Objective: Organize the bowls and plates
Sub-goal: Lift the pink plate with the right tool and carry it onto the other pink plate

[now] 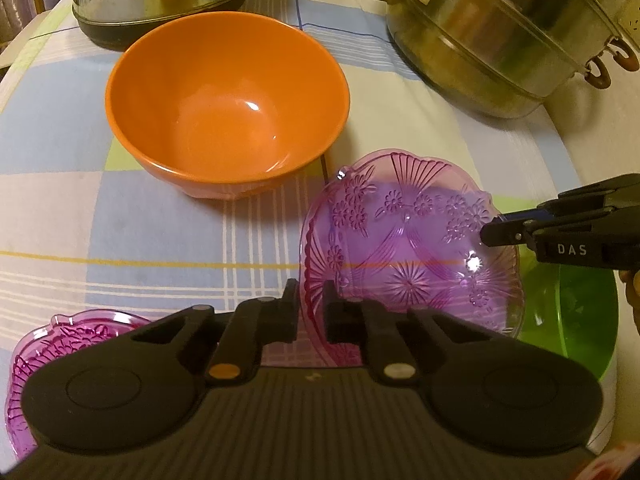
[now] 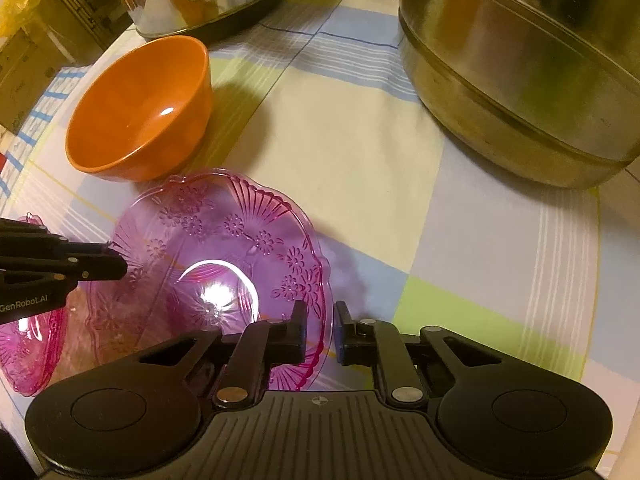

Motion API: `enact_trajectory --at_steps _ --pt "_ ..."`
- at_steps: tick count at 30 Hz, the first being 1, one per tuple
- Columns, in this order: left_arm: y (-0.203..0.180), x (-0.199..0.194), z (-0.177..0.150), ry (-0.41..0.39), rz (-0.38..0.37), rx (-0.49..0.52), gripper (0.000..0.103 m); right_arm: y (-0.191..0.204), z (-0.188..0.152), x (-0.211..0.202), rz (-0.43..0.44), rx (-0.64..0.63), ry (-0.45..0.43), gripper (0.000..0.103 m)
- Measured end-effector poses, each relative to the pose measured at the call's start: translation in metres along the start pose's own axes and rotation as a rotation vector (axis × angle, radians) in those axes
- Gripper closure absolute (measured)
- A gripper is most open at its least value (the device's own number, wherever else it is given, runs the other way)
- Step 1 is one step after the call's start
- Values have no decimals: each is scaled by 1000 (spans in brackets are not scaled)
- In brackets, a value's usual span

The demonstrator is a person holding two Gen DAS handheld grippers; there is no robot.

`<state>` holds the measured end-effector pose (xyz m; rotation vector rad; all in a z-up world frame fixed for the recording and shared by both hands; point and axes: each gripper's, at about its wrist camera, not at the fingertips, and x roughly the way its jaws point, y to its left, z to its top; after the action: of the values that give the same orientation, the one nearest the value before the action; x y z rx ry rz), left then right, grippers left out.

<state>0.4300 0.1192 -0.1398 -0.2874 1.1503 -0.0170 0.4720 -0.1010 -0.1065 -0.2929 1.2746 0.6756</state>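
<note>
From the left wrist camera, the left gripper has its two black fingers nearly closed, with only a narrow gap that the scalloped rim of a translucent purple plate passes through; the fingers straddle that near-left edge, and they appear to pinch it. The plate is pressed plastic or glass, embossed with flowers, fan ribs and a starburst, and it sits tilted, its face turned toward the camera and its far rim raised. At the plate's right edge the right gripper comes in from the side, its tips at the rim, though whether they clamp it cannot be told here. Behind stands a smooth, glossy orange bowl, upright on a checked tablecloth. A second pink-purple plate lies at the lower left, mostly hidden by the gripper body, and a green translucent bowl shows partly under the held plate on the right. A shiny steel kettle and a banded steel pot are cut off at the top. From the right wrist camera, the right gripper is a little open, its fingers on either side of the purple plate's near-right rim with a visible gap on the outer side. The left gripper reaches the plate's left rim. The orange bowl stands beyond, and the second plate lies at the left edge, partly cut off.
</note>
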Motion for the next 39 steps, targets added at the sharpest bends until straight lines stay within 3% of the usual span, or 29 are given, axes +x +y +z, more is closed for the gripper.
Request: enact_trajectory --at_steps 27,39 --pt "-7 -49 -1 -118 17 30 96 -7 2 -43 8 76 -130 91" --pt "1 -87 1 -154 2 20 96 16 8 -72 -4 84 -157 91"
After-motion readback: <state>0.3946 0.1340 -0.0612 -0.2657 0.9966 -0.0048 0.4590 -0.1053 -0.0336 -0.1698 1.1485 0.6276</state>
